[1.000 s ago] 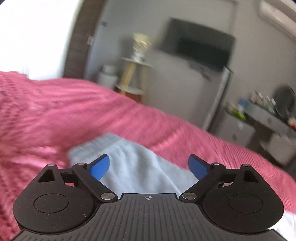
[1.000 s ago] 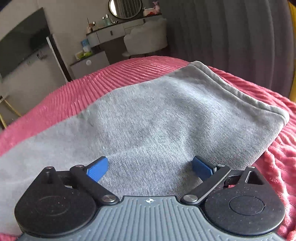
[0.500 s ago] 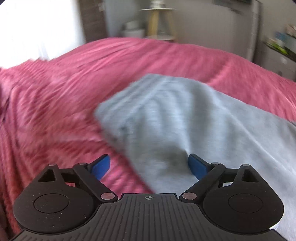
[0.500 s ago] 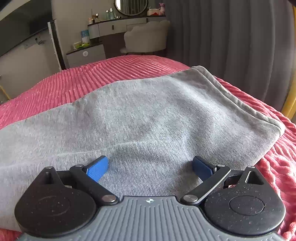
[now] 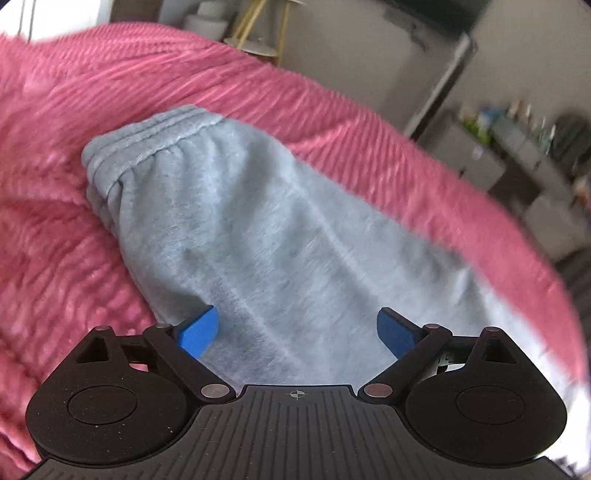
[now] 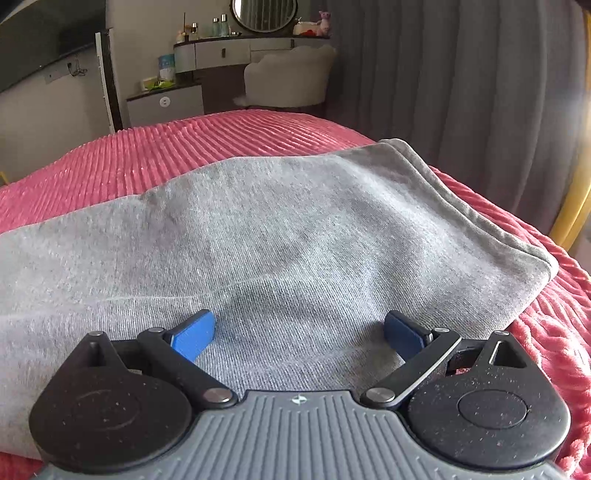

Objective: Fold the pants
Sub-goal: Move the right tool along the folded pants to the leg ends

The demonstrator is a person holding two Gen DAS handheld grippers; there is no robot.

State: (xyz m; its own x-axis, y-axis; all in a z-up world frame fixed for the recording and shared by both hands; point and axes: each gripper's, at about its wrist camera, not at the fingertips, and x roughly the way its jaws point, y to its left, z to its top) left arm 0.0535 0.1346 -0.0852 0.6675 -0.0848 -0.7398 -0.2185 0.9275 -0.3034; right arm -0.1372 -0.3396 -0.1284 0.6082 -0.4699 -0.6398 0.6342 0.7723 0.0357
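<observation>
Grey sweatpants lie flat on a pink ribbed bedspread. In the left wrist view the elastic waistband is at the far left end. My left gripper is open and empty, just above the fabric near its left edge. In the right wrist view the pants lie folded lengthwise, with the stacked leg hems at the right. My right gripper is open and empty, low over the cloth.
The pink bedspread extends beyond the pants on all sides. Past the bed stand a dressing table with a round mirror, a white chair, grey curtains and a wooden stool.
The left gripper has swung and moved in over the pants, so the waistband is now ahead of it. The right gripper has stayed over the leg end, turning slightly.
</observation>
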